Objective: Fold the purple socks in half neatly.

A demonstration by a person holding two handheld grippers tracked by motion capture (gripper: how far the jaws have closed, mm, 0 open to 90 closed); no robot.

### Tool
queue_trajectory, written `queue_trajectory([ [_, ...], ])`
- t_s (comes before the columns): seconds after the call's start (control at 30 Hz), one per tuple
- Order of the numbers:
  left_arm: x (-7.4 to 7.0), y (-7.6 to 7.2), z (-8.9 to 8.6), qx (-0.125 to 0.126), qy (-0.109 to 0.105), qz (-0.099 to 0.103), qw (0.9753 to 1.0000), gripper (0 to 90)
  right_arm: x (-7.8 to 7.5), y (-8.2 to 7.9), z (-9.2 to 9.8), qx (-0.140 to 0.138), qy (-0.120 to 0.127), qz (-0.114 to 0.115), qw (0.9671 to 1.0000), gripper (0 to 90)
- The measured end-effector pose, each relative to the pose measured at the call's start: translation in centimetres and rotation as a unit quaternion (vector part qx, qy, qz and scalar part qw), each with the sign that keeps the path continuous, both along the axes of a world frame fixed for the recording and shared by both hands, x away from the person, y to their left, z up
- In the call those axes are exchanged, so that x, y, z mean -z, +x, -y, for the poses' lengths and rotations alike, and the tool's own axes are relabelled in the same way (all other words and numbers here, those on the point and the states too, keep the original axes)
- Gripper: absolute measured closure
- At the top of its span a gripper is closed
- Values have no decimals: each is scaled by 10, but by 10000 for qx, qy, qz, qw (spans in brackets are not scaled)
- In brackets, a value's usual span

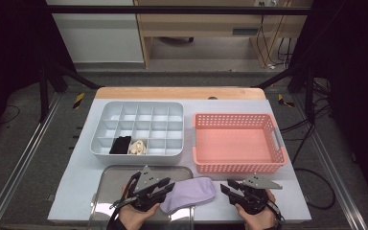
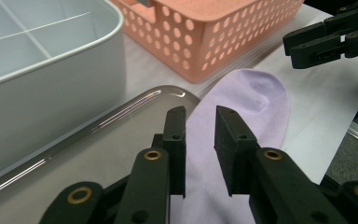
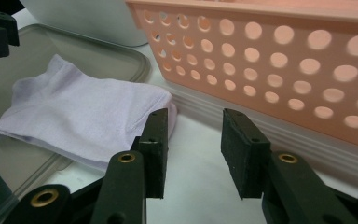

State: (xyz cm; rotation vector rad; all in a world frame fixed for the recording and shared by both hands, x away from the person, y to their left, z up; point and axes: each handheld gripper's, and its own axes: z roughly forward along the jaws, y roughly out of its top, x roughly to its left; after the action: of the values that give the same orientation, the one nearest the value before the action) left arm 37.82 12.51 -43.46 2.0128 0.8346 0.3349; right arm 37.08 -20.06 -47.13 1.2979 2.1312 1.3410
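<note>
Two black two-jaw grippers, left point(image 1: 165, 186) and right point(image 1: 231, 188), brass-ringed pivot screws, grey three-cornered top plates.

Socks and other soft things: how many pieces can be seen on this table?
3. A lilac fabric sock lies half on the metal tray. A black piece and a cream piece sit in neighbouring front compartments of the grey divided organiser. Others may be hidden.

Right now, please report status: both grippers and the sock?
Left gripper open, above the purple sock. Right gripper open, beside its toe end. Sock lies half on the metal tray. Nothing in the way.
</note>
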Motion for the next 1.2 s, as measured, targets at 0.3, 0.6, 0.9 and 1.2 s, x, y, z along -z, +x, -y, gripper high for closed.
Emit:
queue_trajectory([
  [0.3,13,5,26,156,38,-123,9998,837,2,1,-2,-5,44,-72,10000,638],
  [0.6,31,5,43,350,237,-285,9987,881,6,7,-12,-54,121,-192,9997,661],
  [0.9,40,4,49,437,351,-416,9976,881,13,14,-22,-161,138,-414,9989,691],
  [1.2,42,3,49,463,377,-431,9973,878,17,14,-24,-254,212,-552,9979,686],
])
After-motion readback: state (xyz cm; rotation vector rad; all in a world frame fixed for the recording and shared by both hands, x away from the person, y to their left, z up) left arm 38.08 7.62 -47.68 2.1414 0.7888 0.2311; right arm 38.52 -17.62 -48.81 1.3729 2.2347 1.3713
